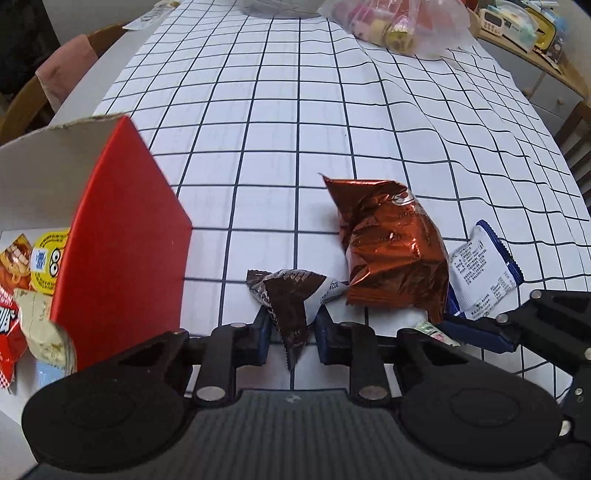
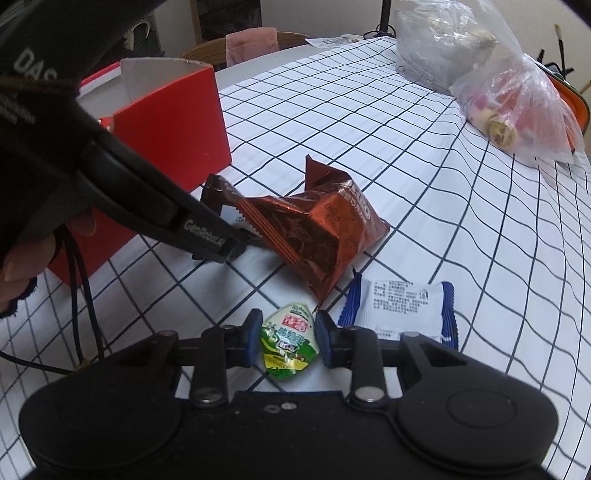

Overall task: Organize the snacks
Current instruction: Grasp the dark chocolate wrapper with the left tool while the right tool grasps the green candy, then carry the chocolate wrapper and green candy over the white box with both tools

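Gripping a dark brown wrapper (image 1: 290, 306), the left gripper (image 1: 291, 326) has its fingers clenched on it just above the checked surface (image 1: 258, 110); the right gripper (image 2: 284, 332) fingers flank a green packet (image 2: 290, 341), contact unclear. Beyond lie a copper bag (image 1: 391, 251), white-blue packet (image 2: 402, 310), red box (image 1: 122, 236).

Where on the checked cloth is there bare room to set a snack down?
Bare cloth runs from the red box and copper bag back to the clear plastic bag. It is crowded around both grippers: dark wrapper, white-and-blue packet, green packet.
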A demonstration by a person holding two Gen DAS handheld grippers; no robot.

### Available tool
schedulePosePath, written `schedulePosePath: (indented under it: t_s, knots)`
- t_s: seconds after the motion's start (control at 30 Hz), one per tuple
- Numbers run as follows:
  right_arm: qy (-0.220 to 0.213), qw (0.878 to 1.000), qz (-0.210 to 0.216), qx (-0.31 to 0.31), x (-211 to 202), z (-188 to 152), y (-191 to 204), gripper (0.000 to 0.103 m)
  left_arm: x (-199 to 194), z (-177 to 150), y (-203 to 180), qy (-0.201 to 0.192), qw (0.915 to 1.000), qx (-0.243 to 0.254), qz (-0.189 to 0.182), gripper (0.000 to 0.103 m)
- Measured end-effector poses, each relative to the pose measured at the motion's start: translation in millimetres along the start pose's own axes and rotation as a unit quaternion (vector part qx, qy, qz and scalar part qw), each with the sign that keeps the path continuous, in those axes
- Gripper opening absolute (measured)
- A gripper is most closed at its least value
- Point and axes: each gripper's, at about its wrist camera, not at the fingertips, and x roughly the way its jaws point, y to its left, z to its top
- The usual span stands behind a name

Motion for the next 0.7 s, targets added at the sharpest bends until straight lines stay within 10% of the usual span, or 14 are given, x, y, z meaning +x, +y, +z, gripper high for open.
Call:
schedulePosePath:
  t_s: [0.43,0.7]
  knots:
    - [-0.013,1.0,-0.003,0.025,-35,-23,0,0.007,-46,-30,12,-0.017,0.9994,-0.028,-0.012,0.023]
    - [-0.015,1.0,0.0,0.024,-40,-31,-1,0.03,-94,-62,15,-0.048,0.9983,-0.028,-0.019,0.023]
